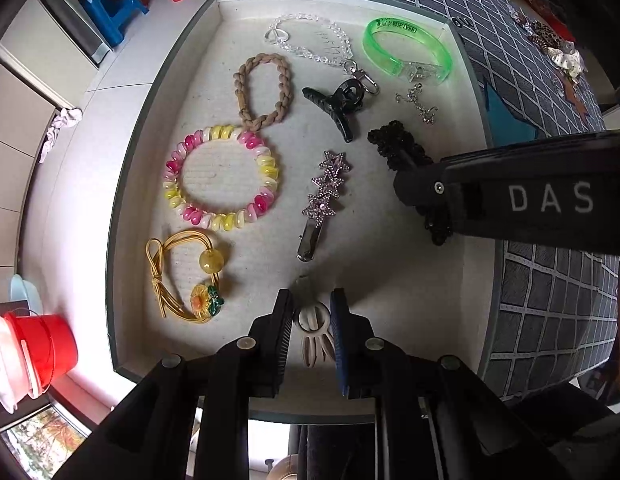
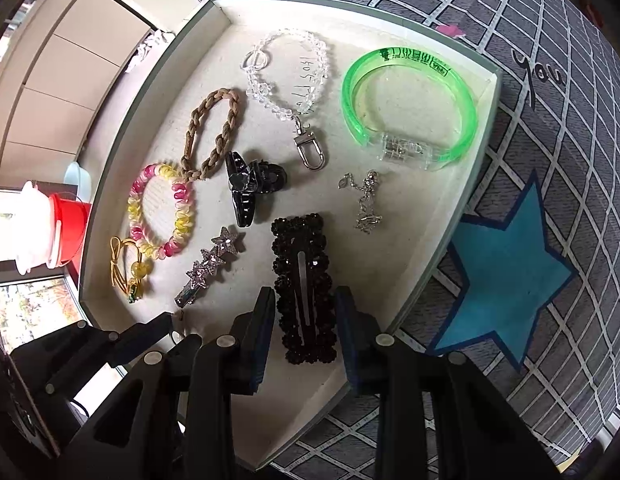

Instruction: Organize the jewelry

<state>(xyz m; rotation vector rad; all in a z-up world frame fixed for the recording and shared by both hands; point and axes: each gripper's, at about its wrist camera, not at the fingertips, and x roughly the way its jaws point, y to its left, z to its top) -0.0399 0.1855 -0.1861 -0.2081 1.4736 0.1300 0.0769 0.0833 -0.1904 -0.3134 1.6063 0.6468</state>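
A shallow white tray (image 1: 370, 260) holds several pieces: a green bangle (image 1: 394, 26), a clear bead bracelet (image 1: 302, 50), a brown braided tie (image 1: 246, 76), a pink-and-yellow spiral tie (image 1: 170, 176), a black claw clip (image 1: 338, 100), a star clip (image 1: 326, 184) and a gold elastic (image 1: 210, 260). My left gripper (image 1: 312, 312) points down near the tray's front edge, shut on a white shell ornament (image 1: 314, 336). A black beaded hair clip (image 2: 298, 236) lies flat on the tray floor between the fingers of my right gripper (image 2: 304, 292), which stand just beside its edges.
The tray sits on a grey grid-patterned cloth (image 2: 550, 140) with a blue star (image 2: 510, 272). More small pieces lie on the cloth at the far right (image 1: 558, 48). Beyond the tray's left rim, lower down, are a red bucket (image 1: 46, 344) and a blue stool (image 1: 110, 4).
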